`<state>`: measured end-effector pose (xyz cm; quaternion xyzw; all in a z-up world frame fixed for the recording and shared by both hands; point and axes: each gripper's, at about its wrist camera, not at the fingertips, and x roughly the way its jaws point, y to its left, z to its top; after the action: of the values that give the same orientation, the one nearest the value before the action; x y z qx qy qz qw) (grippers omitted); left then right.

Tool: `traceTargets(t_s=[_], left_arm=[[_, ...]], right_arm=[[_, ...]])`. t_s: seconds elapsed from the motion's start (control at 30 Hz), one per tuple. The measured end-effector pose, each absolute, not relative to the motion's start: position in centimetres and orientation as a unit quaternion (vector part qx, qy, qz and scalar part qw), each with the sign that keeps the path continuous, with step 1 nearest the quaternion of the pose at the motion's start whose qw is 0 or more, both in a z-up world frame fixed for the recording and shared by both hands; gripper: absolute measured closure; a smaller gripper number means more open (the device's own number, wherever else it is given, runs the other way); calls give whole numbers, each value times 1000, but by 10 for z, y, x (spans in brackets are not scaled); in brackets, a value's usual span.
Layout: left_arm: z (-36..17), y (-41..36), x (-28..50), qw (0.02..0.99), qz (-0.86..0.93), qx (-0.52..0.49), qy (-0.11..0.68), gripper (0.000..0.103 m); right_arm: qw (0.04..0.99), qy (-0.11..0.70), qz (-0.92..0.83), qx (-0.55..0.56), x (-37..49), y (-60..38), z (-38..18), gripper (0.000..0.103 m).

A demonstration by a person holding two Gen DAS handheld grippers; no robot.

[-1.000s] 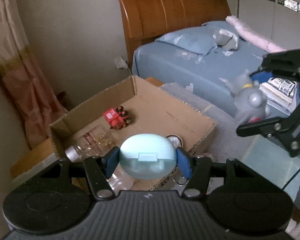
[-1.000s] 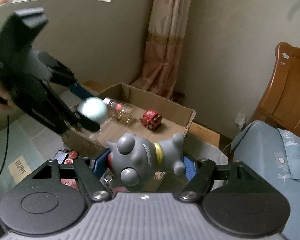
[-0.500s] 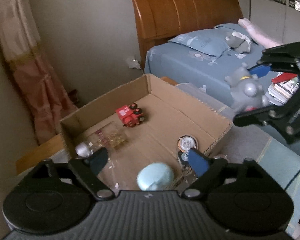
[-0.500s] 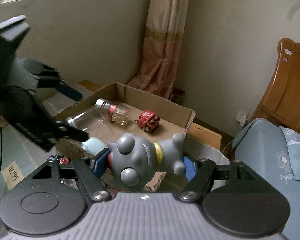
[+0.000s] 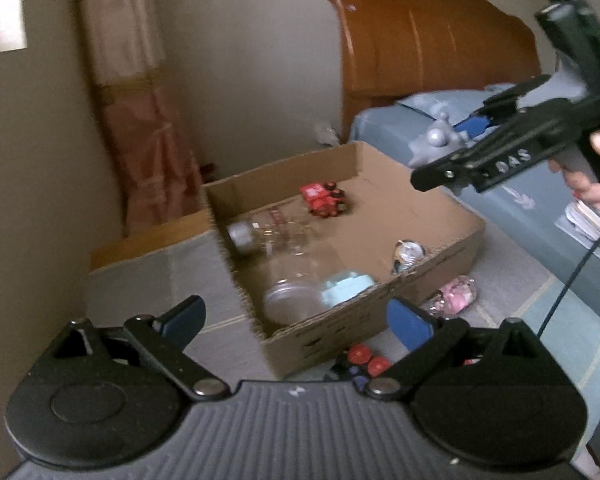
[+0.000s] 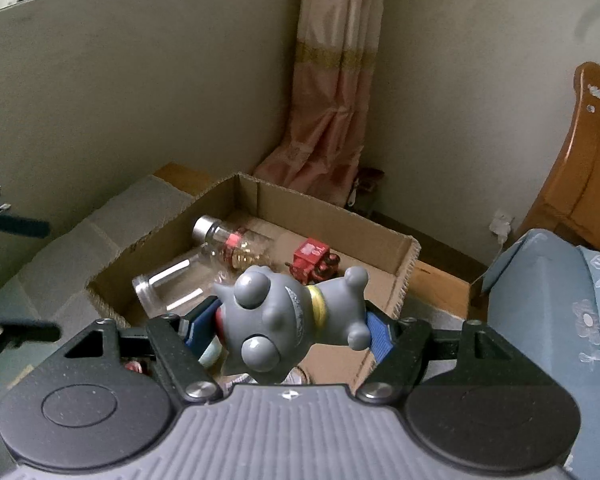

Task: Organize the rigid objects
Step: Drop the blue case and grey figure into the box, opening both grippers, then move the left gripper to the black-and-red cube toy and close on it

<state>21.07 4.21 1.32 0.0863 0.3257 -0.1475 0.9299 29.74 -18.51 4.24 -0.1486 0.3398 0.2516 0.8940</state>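
An open cardboard box holds a red toy vehicle, a capped bottle, a clear jar, a small round item and a pale blue oval case against its near wall. My left gripper hovers before the box's near corner, its jaws opening with nothing between them. My right gripper is shut on a grey horned toy figure above the box's near edge. In the left wrist view the right gripper sits over the box's right side.
A pink see-through item and small red pieces lie on the mat by the box front. A blue bed with a wooden headboard stands to the right, books on it. A curtain hangs behind the box.
The left gripper opened and the pale blue case dropped into the box; that gripper then drew back and to the left. The right gripper carried the grey toy closer over the box.
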Motion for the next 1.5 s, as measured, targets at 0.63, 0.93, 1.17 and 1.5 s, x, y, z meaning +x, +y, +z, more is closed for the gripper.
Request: traceTargets(t_s=[0.63, 0.93, 1.17, 1.5], left_arm=[[-8, 57, 189, 936, -107, 82, 326, 1], [-10, 55, 174, 938, -83, 77, 327, 1], [-19, 56, 163, 939, -63, 62, 331, 1], [-33, 64, 154, 939, -45, 36, 338, 1]], right_arm=[[898, 350, 209, -165, 305, -163, 38, 0], [905, 371, 147, -143, 260, -180, 27, 0], [904, 394, 115, -120, 228, -196, -7, 0], [900, 422, 80, -77, 228, -202, -64, 0]])
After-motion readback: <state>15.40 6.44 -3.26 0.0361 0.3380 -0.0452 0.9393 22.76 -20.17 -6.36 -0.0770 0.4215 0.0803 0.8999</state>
